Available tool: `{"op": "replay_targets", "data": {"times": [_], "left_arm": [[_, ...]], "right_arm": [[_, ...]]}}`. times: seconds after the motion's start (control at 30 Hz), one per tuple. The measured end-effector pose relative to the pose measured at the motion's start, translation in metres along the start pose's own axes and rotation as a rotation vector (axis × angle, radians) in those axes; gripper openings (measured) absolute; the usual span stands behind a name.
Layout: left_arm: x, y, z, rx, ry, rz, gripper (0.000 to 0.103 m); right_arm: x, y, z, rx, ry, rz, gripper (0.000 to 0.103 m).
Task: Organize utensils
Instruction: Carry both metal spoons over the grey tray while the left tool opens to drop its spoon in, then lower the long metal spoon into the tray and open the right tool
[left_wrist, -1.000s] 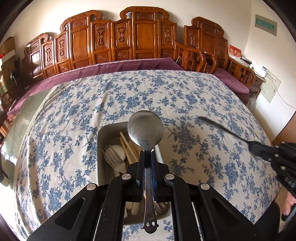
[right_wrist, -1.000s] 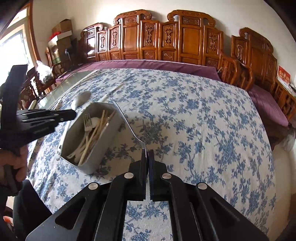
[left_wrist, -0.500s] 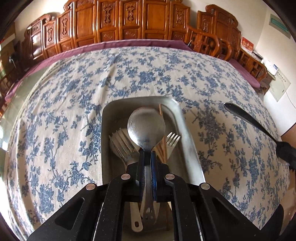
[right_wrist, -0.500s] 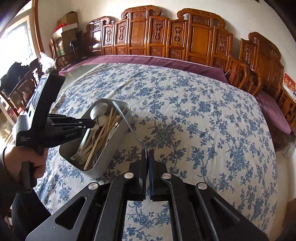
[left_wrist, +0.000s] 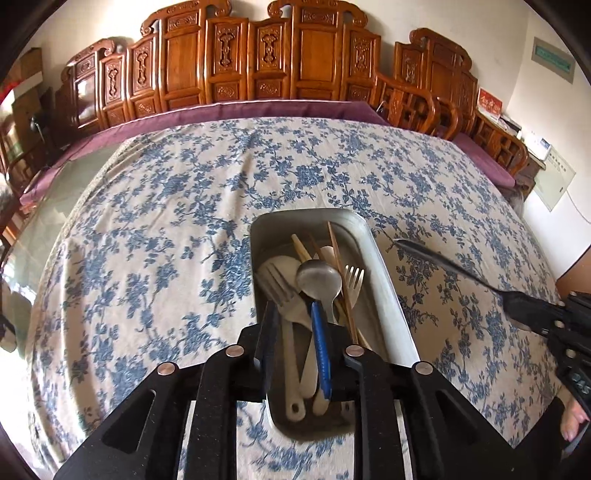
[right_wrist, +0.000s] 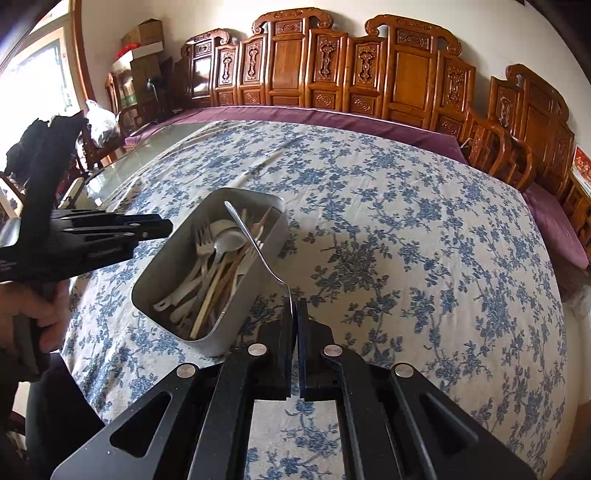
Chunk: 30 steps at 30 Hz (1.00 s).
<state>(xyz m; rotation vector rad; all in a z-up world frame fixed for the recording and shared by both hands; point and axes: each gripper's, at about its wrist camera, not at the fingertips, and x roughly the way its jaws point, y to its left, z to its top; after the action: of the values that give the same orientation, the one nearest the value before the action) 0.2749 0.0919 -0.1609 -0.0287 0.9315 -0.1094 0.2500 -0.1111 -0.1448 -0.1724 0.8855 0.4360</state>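
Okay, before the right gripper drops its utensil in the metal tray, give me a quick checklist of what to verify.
1. Right gripper shut on the metal utensil: ok.
2. Utensil tip over the metal tray: ok.
3. Left gripper jaws opening, metal spoon lying free in the tray: ok.
4. Left gripper clear of the drop path: not ok, it hangs over the tray's near end.
5. Tray flat on the tablecloth: ok.

My left gripper (left_wrist: 295, 314) jaws are opening; the metal spoon (left_wrist: 318, 282) it held now lies in the tray (left_wrist: 388, 288).
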Motion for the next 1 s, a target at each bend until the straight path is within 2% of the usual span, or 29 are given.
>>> {"op": "replay_targets", "data": {"times": [0.07,0.17,0.5,0.6,0.83,1.0], "left_arm": [[-0.008,0.005,-0.003,0.000,-0.008,0.004,0.026],[-0.015,0.011,-0.006,-0.002,-0.007,0.012,0.027],[-0.037,0.036,-0.011,-0.018,-0.030,0.018,0.032],[-0.045,0.041,-0.011,-0.019,-0.046,0.018,0.041],[-0.057,0.052,-0.013,-0.031,-0.066,0.016,0.041],[-0.059,0.059,-0.015,-0.038,-0.069,0.017,0.041]], "right_arm": [[0.004,0.007,0.002,-0.005,0.003,0.006,0.003],[0.014,0.021,0.011,-0.029,0.007,0.004,0.003],[0.064,0.054,0.044,-0.112,0.055,-0.084,0.003],[0.076,0.063,0.052,-0.146,0.063,-0.116,0.003],[0.097,0.077,0.061,-0.208,0.090,-0.185,0.003],[0.105,0.083,0.061,-0.222,0.097,-0.178,0.003]]}}
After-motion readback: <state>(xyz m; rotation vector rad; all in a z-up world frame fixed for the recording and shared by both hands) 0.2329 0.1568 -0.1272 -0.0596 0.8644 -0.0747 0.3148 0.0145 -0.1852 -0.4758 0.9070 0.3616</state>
